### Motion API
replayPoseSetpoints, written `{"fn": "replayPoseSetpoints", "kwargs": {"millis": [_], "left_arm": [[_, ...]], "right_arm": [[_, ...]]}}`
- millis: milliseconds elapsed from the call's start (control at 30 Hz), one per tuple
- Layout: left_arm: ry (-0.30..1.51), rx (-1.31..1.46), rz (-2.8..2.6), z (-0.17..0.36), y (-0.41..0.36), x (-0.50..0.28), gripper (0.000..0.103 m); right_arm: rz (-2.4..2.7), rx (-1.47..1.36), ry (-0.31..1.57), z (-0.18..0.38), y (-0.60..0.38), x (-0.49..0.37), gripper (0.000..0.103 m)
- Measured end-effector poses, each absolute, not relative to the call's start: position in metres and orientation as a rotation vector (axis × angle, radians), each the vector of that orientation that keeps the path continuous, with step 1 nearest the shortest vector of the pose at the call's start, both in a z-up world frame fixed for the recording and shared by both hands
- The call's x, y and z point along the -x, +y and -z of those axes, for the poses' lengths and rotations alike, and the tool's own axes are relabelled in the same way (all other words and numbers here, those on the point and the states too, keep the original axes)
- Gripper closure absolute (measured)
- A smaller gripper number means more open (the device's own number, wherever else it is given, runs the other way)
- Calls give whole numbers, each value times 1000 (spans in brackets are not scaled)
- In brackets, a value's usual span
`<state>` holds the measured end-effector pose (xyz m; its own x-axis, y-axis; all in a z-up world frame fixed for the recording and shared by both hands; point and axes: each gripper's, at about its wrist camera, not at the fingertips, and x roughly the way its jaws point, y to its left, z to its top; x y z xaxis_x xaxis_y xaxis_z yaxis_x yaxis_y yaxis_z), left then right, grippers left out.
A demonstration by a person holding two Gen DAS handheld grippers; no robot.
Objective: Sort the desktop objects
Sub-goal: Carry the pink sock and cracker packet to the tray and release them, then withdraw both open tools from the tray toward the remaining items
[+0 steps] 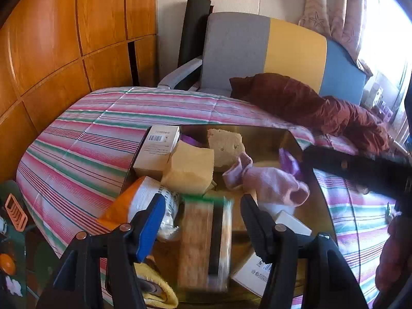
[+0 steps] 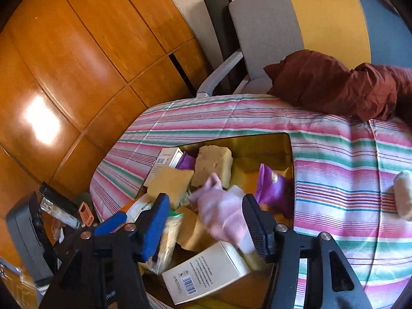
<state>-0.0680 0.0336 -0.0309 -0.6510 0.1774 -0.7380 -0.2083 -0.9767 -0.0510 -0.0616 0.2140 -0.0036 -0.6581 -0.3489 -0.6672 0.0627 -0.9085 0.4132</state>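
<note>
- Clear packet of crackers (image 1: 204,242), green top edge, blurred: between the spread fingers of the left gripper (image 1: 203,221), untouched; long axis runs straight away from them.
- Pink sock (image 2: 221,216): between the right gripper (image 2: 206,221) fingers, parted, not pressing.

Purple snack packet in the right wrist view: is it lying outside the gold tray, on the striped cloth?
No, the purple snack packet lies inside the gold tray, against its right wall.

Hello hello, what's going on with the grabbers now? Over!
Left gripper open over cracker pack. Right gripper open over pink sock. Both empty. Tray heaped, boxes crowd both.
</note>
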Motion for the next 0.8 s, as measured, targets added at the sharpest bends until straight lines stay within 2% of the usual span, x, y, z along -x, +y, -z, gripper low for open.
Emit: {"fn": "replayPoseSetpoints", "kwargs": {"millis": [167,800], "left_arm": [[50,1160,-2672,23,37,64,42],[182,1031,-2612,-8,82,33,42]], "right_arm": [[2650,-1145,-485,-2,218,45,43],[2786,-1133,-624,3,294,-38,36]]}}
